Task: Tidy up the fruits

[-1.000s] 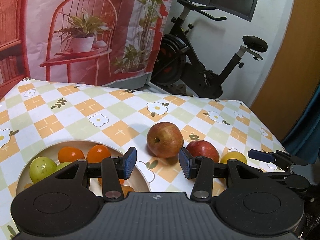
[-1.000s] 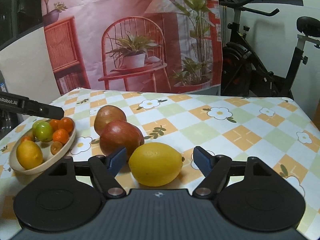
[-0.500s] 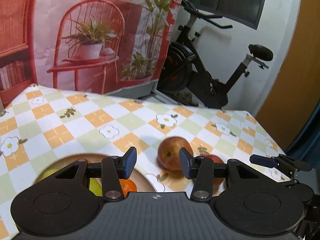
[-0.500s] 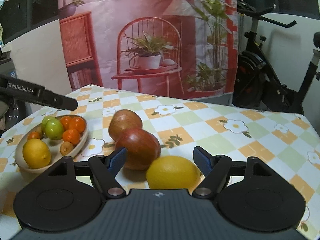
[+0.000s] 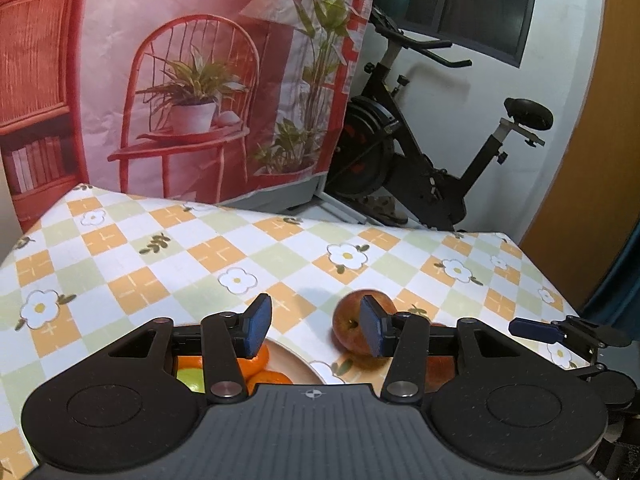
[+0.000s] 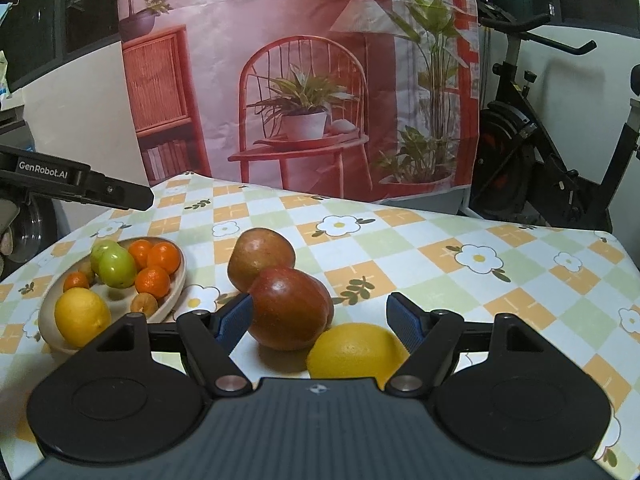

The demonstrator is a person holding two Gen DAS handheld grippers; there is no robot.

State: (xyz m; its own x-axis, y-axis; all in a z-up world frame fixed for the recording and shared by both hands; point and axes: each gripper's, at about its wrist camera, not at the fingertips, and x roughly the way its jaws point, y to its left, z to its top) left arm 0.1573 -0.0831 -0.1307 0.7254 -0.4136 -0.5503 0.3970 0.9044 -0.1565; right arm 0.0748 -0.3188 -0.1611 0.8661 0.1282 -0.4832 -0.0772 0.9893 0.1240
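Observation:
In the right wrist view a beige bowl at the left holds a lemon, a green fruit and several small oranges. Two red apples and a yellow lemon lie on the checked tablecloth. My right gripper is open and empty, raised above and behind the lemon and the near apple. My left gripper is open and empty, raised over the bowl's rim, with the far apple partly behind its right finger. The bowl's fruit is mostly hidden in the left wrist view.
The table's far edge meets a printed backdrop. An exercise bike stands behind the table on the right. The left gripper's body reaches in over the bowl's side in the right wrist view; the right gripper's finger shows at right.
Both grippers have lifted and pulled back from the fruit, both staying open. The lemon now sits lower in the right view. The bowl has slid under the left gripper's body.

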